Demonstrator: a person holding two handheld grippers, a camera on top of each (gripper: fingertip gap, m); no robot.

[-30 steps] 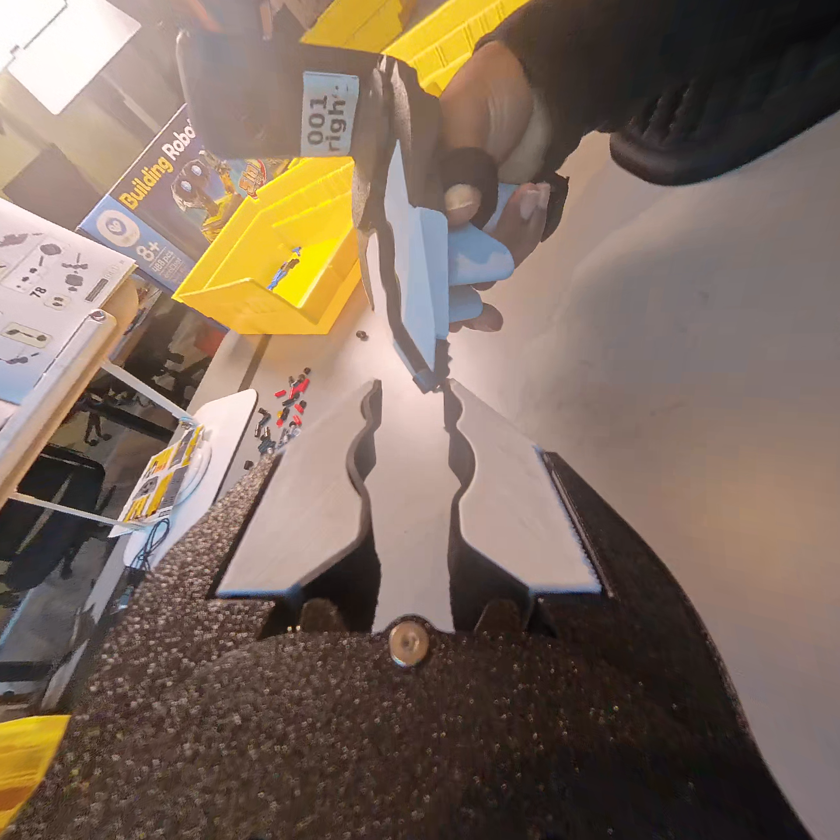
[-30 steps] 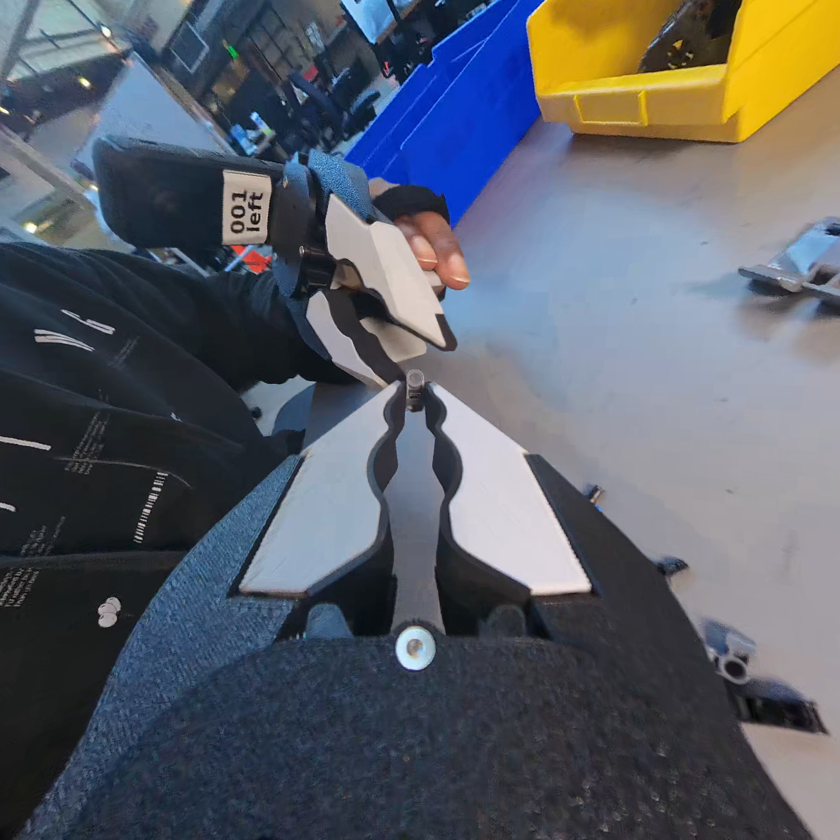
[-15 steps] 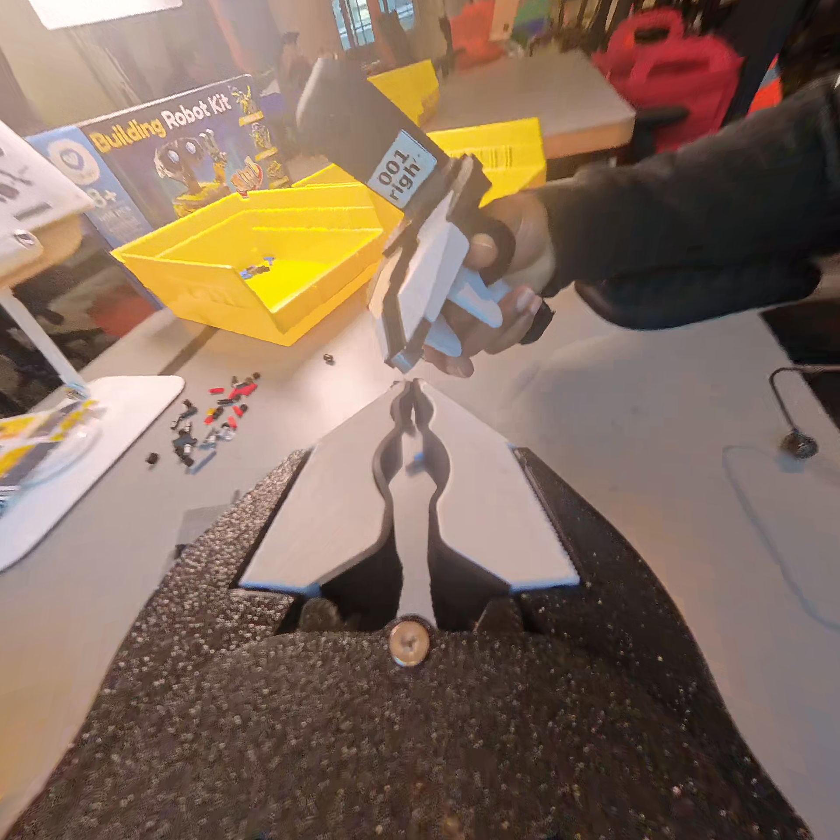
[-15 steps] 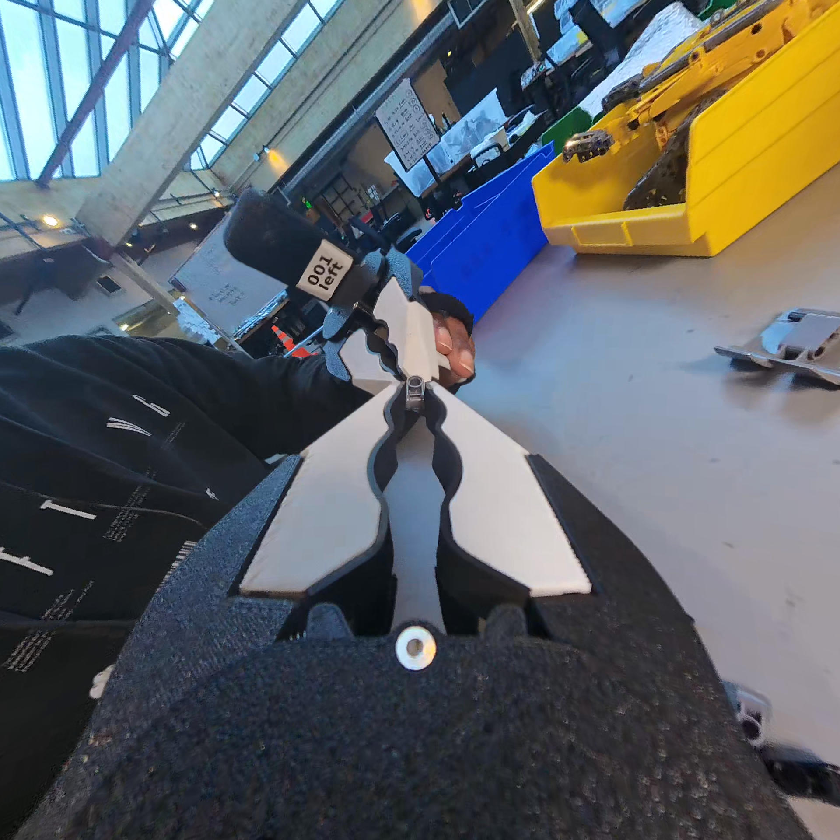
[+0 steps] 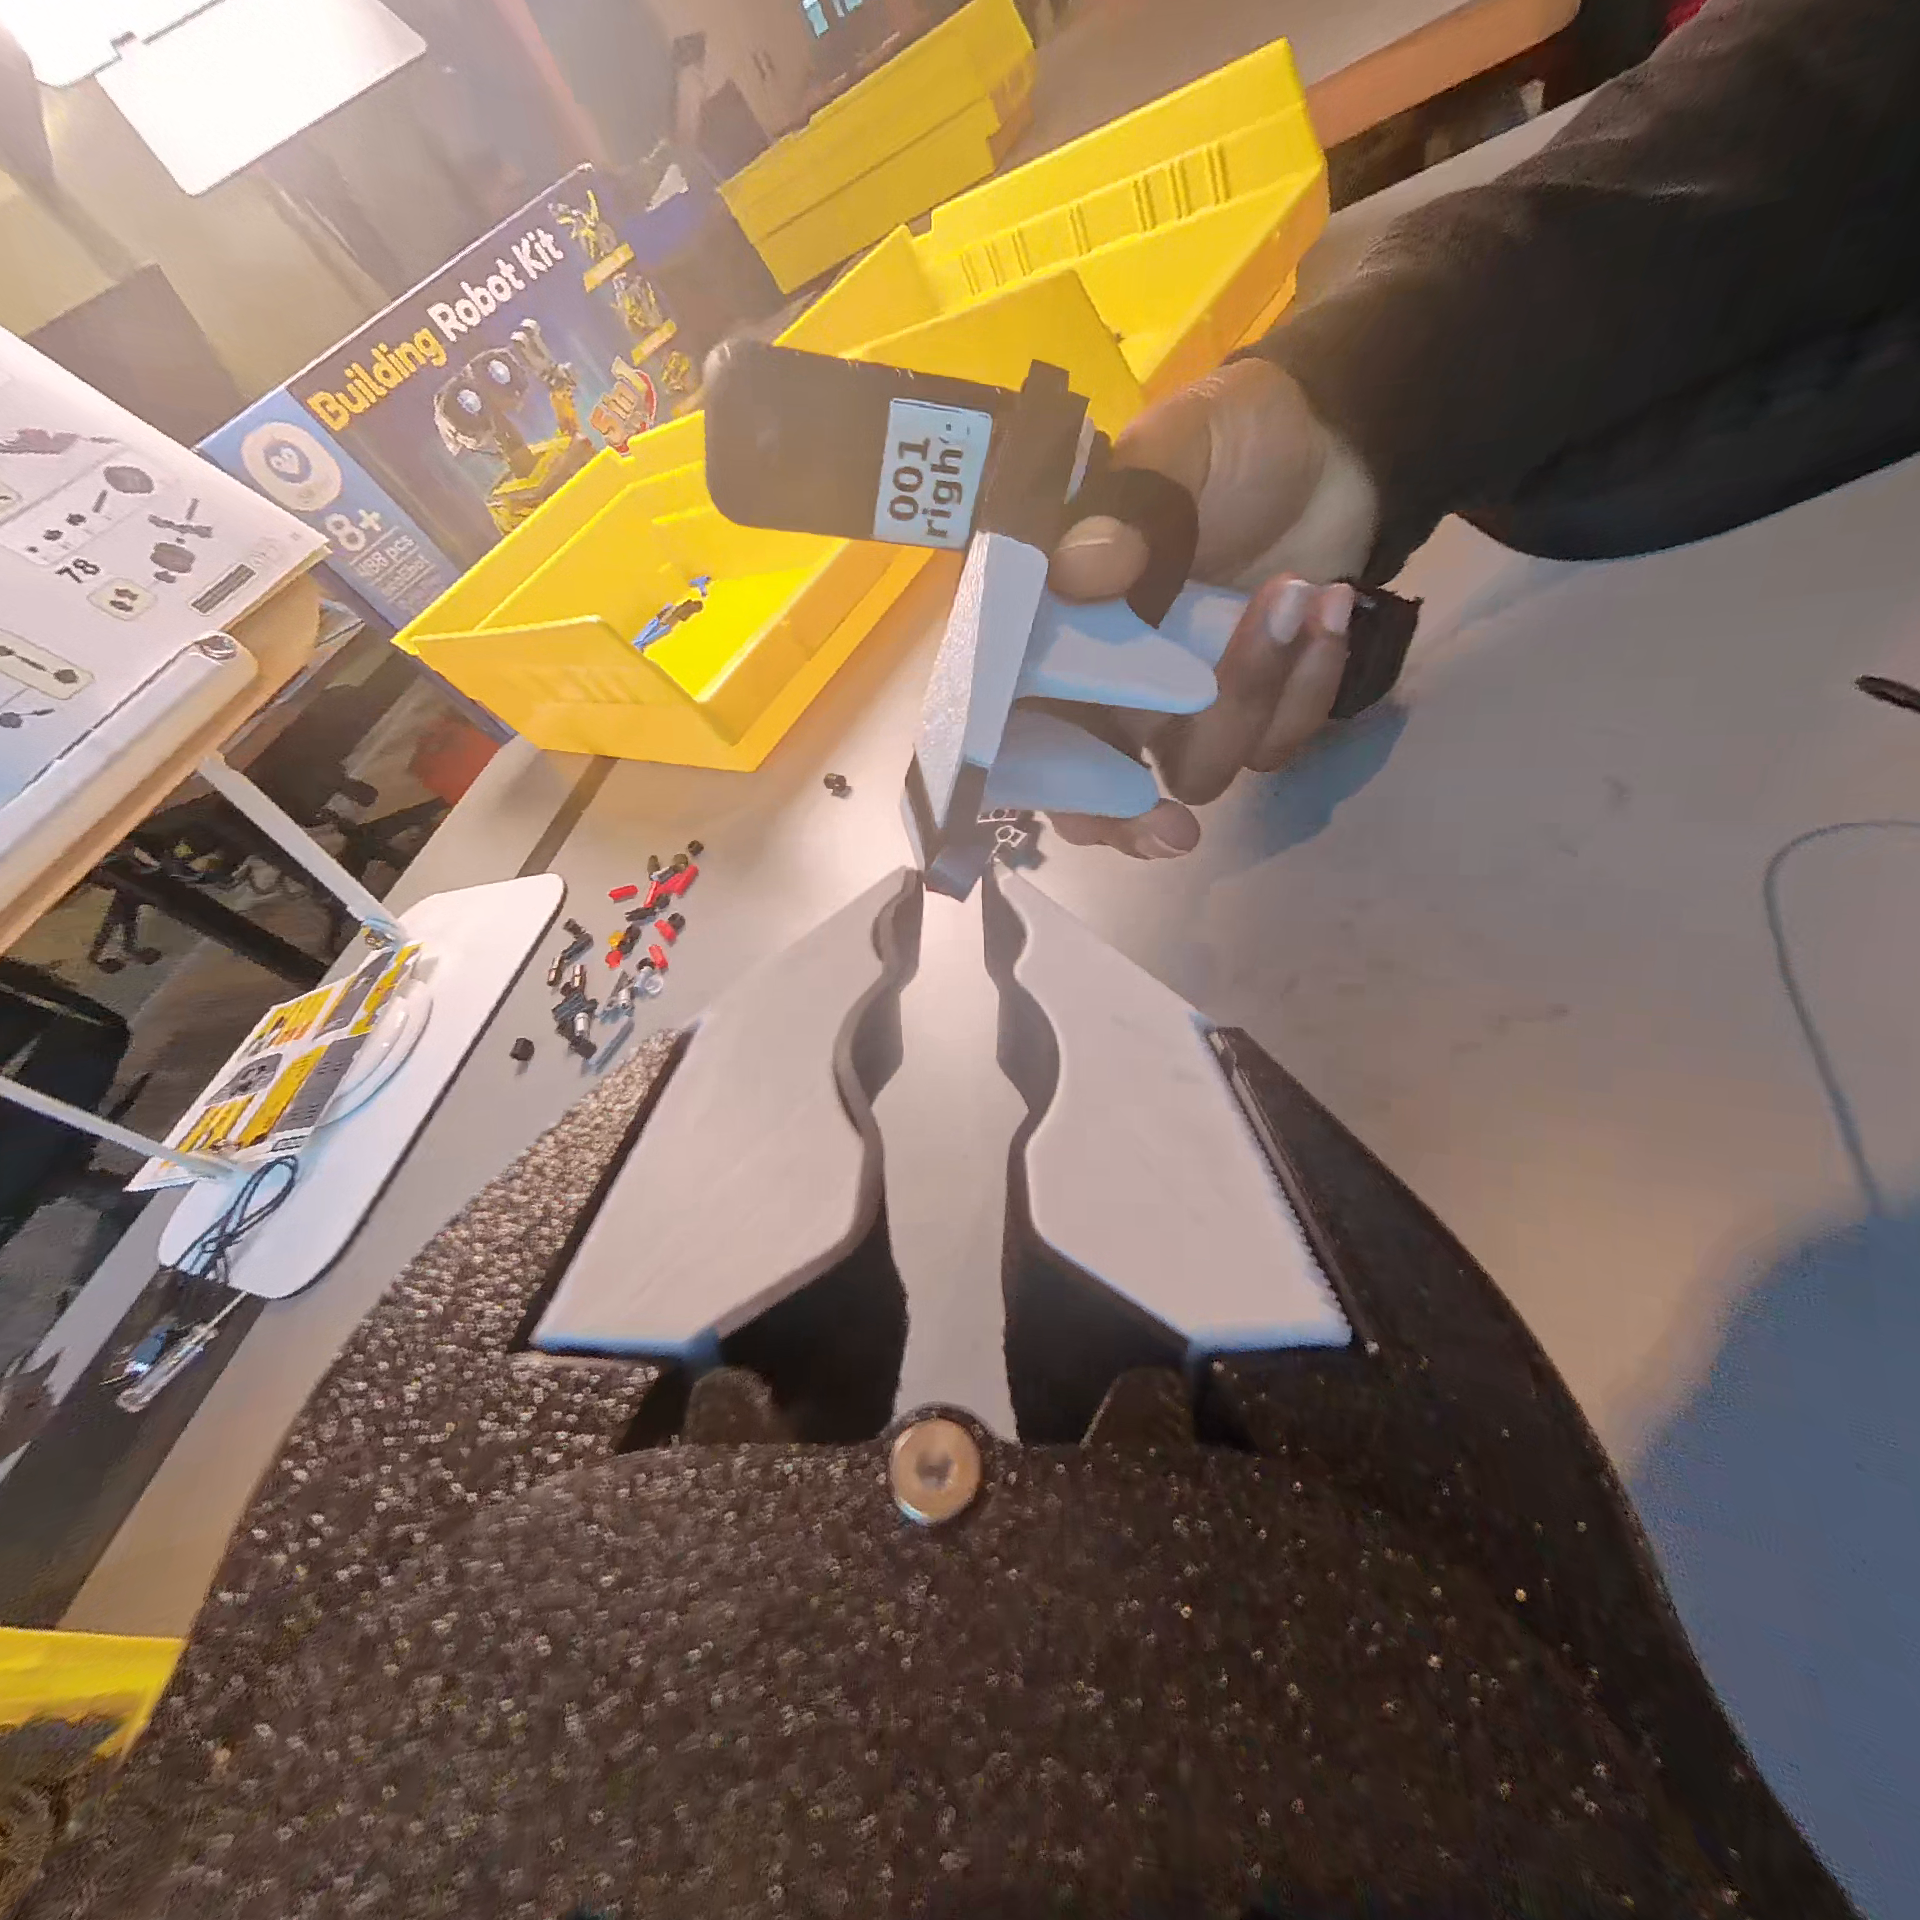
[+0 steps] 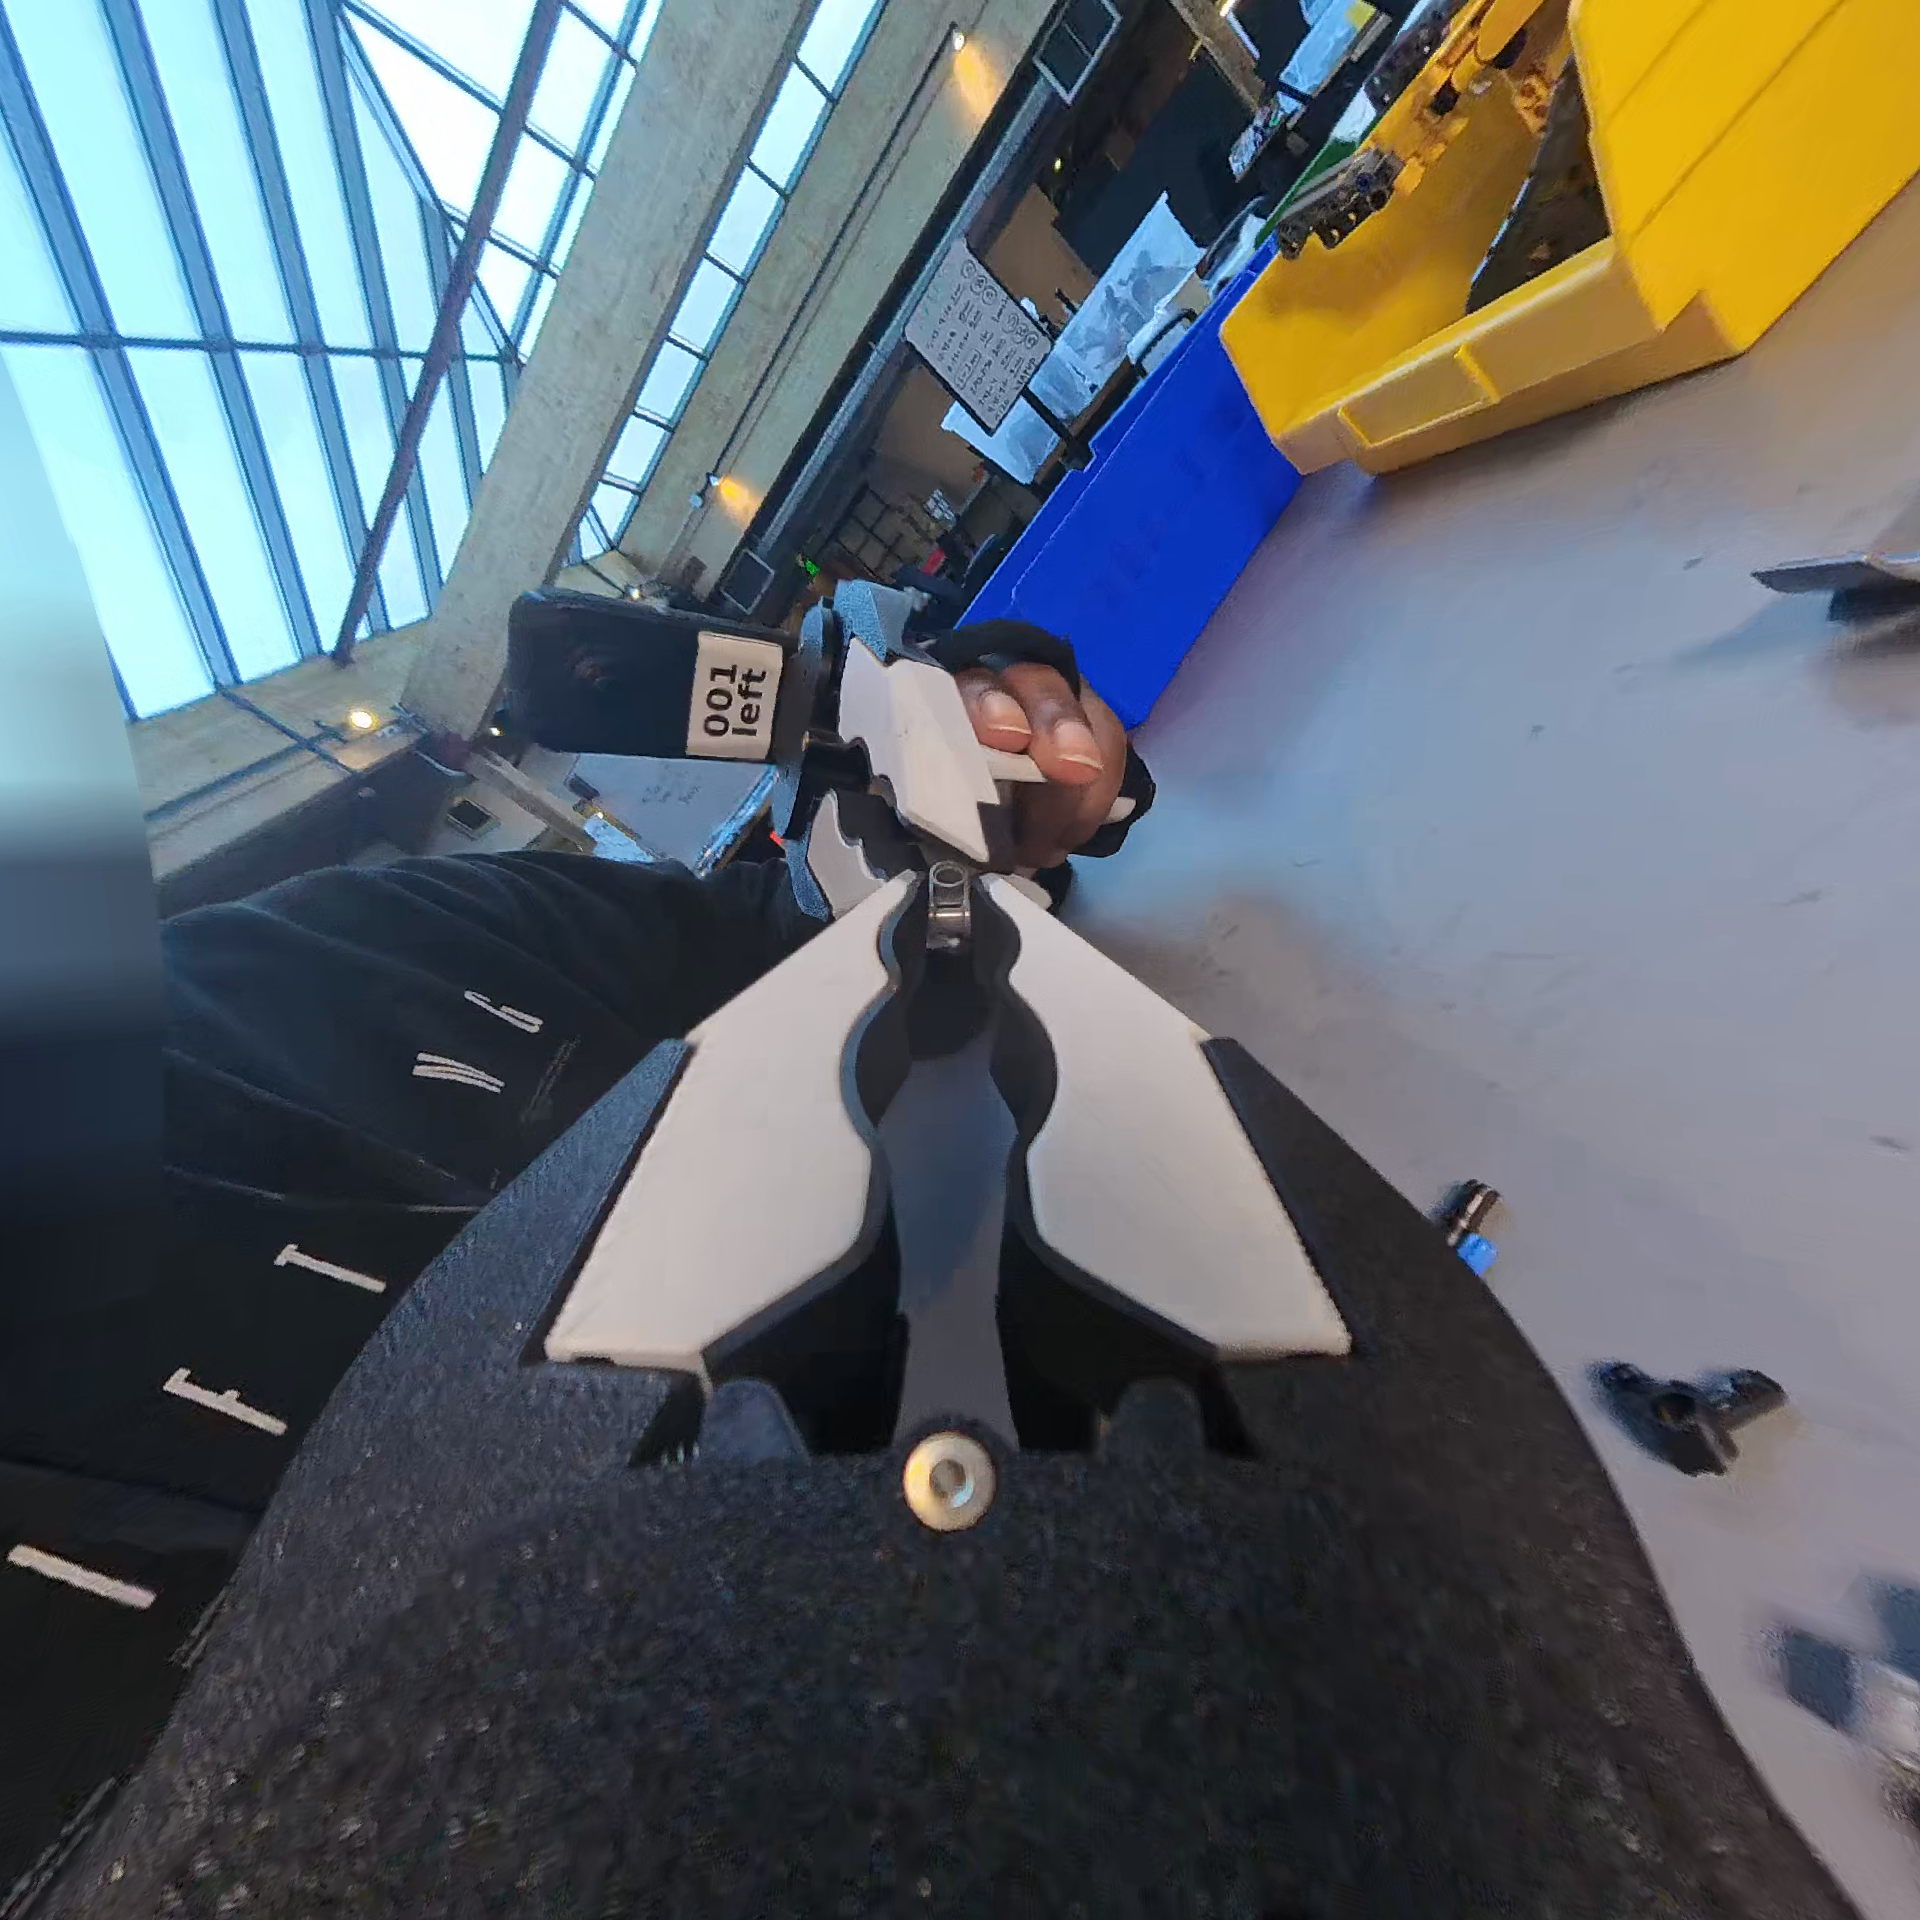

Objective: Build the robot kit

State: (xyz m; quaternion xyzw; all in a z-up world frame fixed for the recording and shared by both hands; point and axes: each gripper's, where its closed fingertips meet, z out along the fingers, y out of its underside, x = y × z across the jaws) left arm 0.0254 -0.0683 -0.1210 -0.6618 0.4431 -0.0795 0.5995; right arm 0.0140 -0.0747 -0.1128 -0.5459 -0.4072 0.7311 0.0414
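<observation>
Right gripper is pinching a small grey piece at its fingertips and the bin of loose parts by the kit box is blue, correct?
Not quite. The right gripper does pinch the small grey piece, but the bin beside the kit box is yellow, as the left wrist view shows.

The tips of the right gripper (image 5: 961, 868) hide part of the small grey piece (image 6: 948, 902), so its shape cannot be told. Left of the left gripper (image 5: 951, 899), the scattered small parts (image 5: 623, 961) are too small to identify. Right of the right gripper, a grey flat part (image 6: 1860, 582) is cut by the picture edge, and dark pieces (image 6: 1839, 1683) low at that side are blurred.
</observation>
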